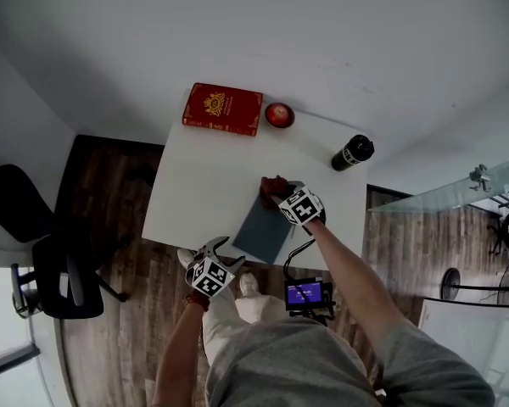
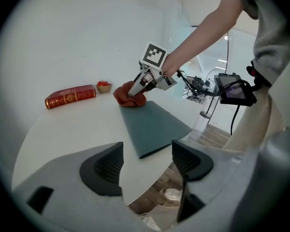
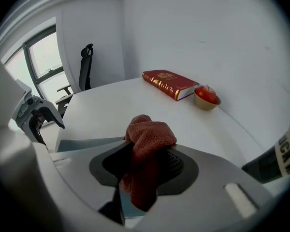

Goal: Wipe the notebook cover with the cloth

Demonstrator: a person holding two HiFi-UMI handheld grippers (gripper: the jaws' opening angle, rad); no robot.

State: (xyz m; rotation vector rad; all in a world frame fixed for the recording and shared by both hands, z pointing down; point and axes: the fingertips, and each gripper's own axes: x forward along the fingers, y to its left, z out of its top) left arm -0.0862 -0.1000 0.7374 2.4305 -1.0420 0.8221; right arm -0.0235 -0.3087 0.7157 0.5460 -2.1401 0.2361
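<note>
A white table (image 1: pixel 204 185) seen from above holds a thin dark teal notebook (image 1: pixel 263 227), lying flat near the front edge. The right gripper (image 1: pixel 278 196) is clenched on a bunched rust-red terry cloth (image 3: pixel 147 139), which sits at the notebook's far end, apparently touching the cover. The left gripper (image 2: pixel 147 161) hovers just off the near table edge, its jaws spread wide with nothing between them. To wipe well, the cloth likely needs pressing flatter against the cover and drawing along its length in overlapping strokes. The light notebook may slide towards the edge, so the free gripper could pin its near corner. A red hardback book (image 1: pixel 222 108), a small bowl of red fruit (image 1: pixel 279 115) and a black bottle (image 1: pixel 352 153) stand well clear.
</note>
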